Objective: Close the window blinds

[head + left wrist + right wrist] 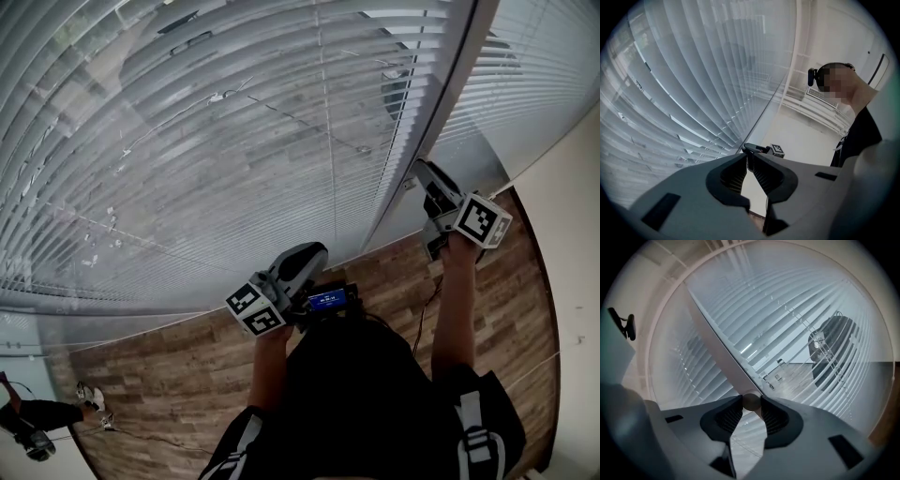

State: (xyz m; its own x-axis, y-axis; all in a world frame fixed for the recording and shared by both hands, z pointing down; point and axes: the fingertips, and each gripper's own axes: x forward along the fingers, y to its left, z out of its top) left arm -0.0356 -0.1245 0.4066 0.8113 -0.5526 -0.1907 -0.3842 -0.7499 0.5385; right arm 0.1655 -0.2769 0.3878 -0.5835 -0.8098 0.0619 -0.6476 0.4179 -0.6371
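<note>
White slatted blinds (187, 141) cover the window in front of me, their slats tilted partly open; they also fill the left gripper view (693, 93) and the right gripper view (797, 324). A pale tilt wand (717, 343) hangs beside the frame between two blinds (455, 89). My right gripper (419, 171) is raised to it and shut on its rounded lower end (751, 401). My left gripper (314, 251) is held low near my chest, its jaws shut (750, 157) with nothing between them. The right gripper (764, 150) shows beyond them.
Wood-pattern floor (187, 375) lies below the window. A white wall (572, 234) stands close on the right. A small device with a blue screen (330, 300) sits at my chest. Another person's legs (37, 417) show at the bottom left.
</note>
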